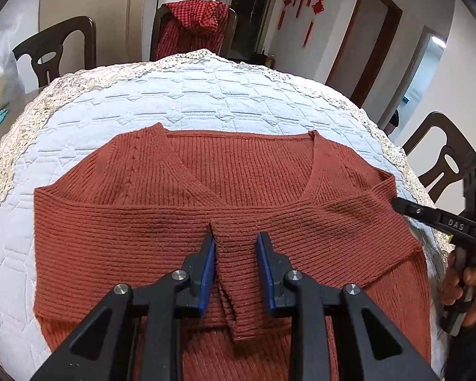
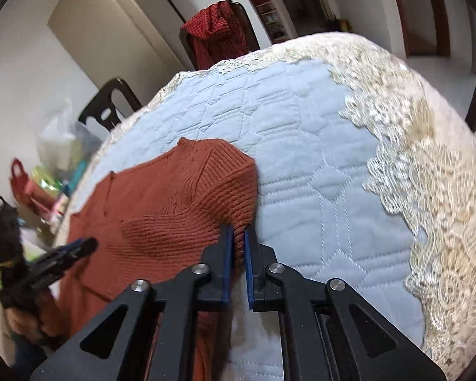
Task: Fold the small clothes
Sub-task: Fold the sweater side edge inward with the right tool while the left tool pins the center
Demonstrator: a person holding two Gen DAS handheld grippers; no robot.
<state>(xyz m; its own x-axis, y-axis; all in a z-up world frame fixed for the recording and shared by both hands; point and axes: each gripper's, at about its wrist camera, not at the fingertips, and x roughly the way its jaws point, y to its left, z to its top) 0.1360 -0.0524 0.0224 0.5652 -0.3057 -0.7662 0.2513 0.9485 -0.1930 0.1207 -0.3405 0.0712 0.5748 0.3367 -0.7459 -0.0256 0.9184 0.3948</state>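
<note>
A rust-red ribbed sweater [image 1: 238, 171] lies flat on the pale blue quilted cover [image 1: 206, 95], both sleeves folded across its chest. The two cuffs meet in a narrow strip [image 1: 236, 273] at the middle. My left gripper [image 1: 235, 244] hovers over that strip, its blue pads [image 1: 210, 254] standing either side of it without bunching the fabric. My right gripper [image 2: 237, 231] is at the sweater's right edge [image 2: 238, 190], jaws nearly together with a ridge of knit pinched between the pads. In the left wrist view, its black tip [image 1: 399, 205] meets the folded sleeve.
The cover has a cream lace border [image 2: 428, 190] near the table's edge. Dark wooden chairs [image 1: 57, 50] stand around; one holds a red checked garment [image 1: 196, 25]. Bags [image 2: 57, 158] crowd the left side. A hand [image 1: 469, 282] grips the right tool's handle.
</note>
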